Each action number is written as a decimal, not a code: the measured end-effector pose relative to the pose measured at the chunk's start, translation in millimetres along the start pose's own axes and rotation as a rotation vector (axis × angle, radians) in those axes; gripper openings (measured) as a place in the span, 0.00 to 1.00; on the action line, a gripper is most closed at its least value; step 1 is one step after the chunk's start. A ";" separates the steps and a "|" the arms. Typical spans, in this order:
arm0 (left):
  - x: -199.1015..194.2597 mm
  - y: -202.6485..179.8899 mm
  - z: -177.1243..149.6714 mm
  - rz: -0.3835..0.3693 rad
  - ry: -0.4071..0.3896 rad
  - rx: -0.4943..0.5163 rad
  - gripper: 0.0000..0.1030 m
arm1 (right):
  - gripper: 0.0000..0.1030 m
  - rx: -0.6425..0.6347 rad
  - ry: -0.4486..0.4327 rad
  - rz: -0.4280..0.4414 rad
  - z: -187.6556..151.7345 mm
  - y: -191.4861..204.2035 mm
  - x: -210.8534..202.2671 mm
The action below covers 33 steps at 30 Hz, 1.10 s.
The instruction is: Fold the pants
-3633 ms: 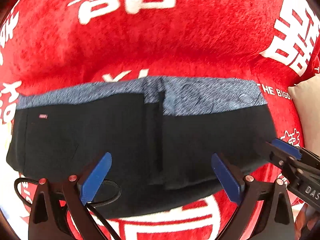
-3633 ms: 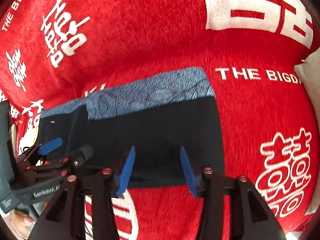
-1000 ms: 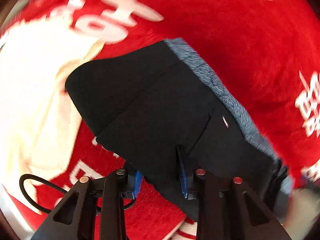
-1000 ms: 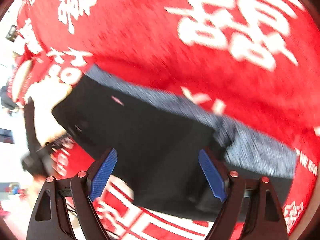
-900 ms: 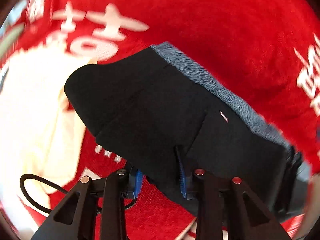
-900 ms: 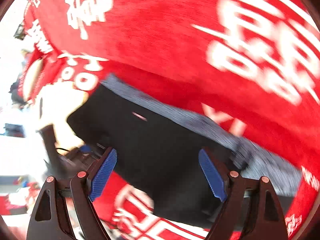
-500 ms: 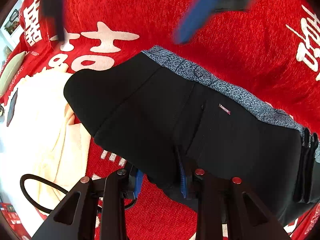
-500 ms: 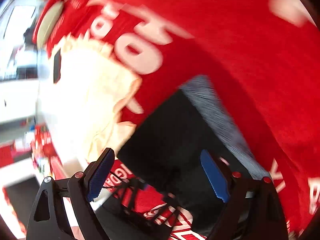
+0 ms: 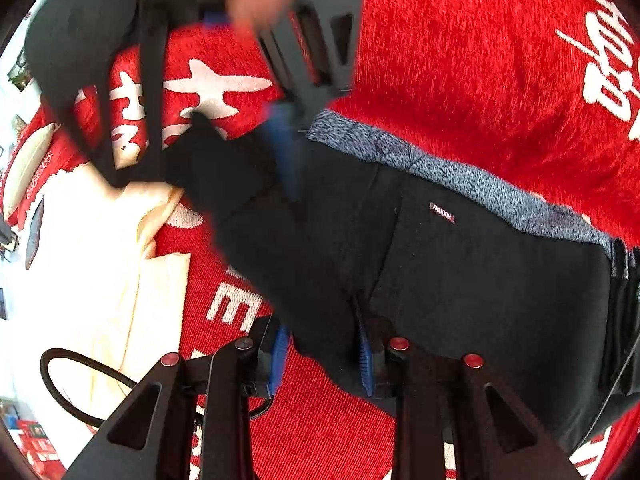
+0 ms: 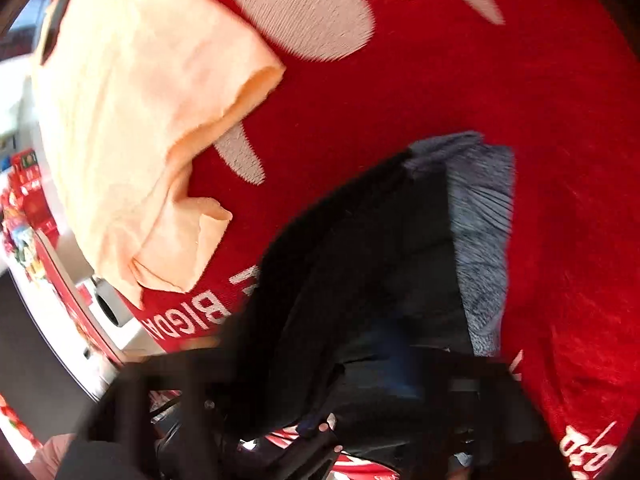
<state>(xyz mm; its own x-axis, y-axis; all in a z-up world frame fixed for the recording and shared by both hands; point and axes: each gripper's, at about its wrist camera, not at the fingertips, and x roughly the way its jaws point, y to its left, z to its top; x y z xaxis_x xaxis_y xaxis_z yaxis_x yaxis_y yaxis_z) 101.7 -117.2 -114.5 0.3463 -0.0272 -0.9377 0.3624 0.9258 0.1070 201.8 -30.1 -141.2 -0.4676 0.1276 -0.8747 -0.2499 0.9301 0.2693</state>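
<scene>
The left claw [image 9: 322,354] is clamped on the pants' [image 9: 480,280] near edge, the right claw [image 9: 286,152] (jaws just closing) bites their far corner, cream cloth [image 9: 92,260] crowding leftward, bare red blanket [image 9: 460,60] beyond.

Folded black pants [image 10: 360,248] with grey marled waistband are seen on the red printed blanket [image 10: 400,92]; a crumpled peach cloth [image 10: 132,112] lies left of them.

Likely a home: red bedspread [image 9: 460,60], clothing.
</scene>
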 end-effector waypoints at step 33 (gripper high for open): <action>-212.5 -240.3 -36.1 -0.275 -0.247 0.603 0.30 | 0.16 0.655 -1.050 0.782 -500.4 -230.6 -40.7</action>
<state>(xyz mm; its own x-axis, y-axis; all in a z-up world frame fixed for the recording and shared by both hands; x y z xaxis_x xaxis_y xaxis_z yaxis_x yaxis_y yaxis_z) -90.2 -320.3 47.1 0.3334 -0.3809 -0.8624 0.8566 0.5046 0.1082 -145.8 -422.1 34.0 0.5907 0.5834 -0.5574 0.3278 0.4577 0.8265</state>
